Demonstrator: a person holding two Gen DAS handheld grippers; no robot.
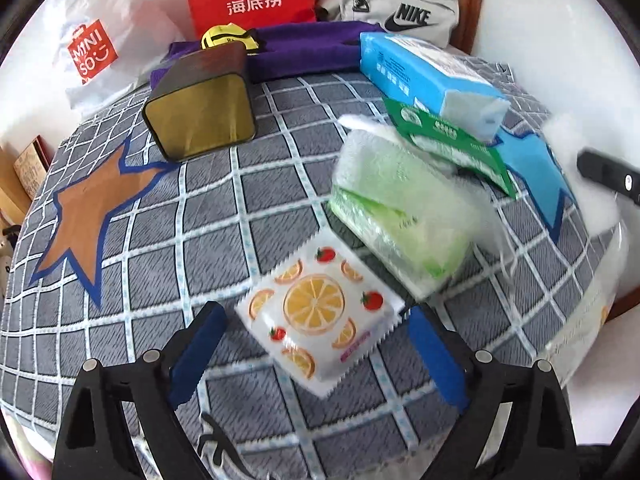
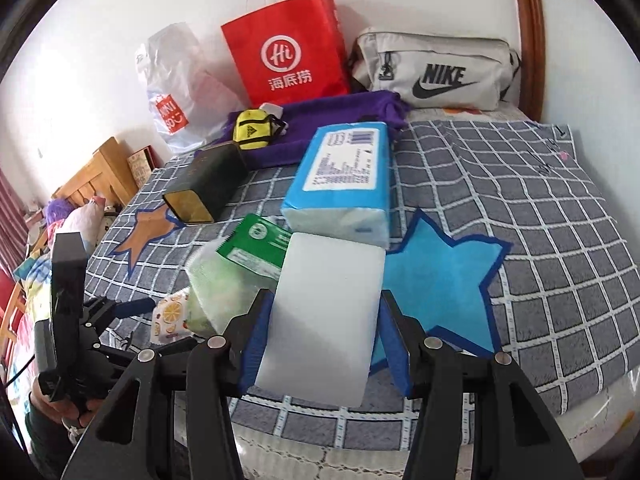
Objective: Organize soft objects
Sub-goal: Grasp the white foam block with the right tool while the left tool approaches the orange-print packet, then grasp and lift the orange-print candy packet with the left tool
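While the left claw [image 1: 316, 344] gapes around the fruit-print packet [image 1: 320, 320], the right claw [image 2: 324, 344] grips a white tissue pack [image 2: 324, 316].

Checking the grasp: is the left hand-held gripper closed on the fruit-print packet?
No: the left hand-held gripper stands open, its pads clear of the packet lying between them.

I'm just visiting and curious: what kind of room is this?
Probably a bedroom. The things lie on a bed with a checked blanket, a wooden headboard stands against the wall, and shopping bags lean there too.
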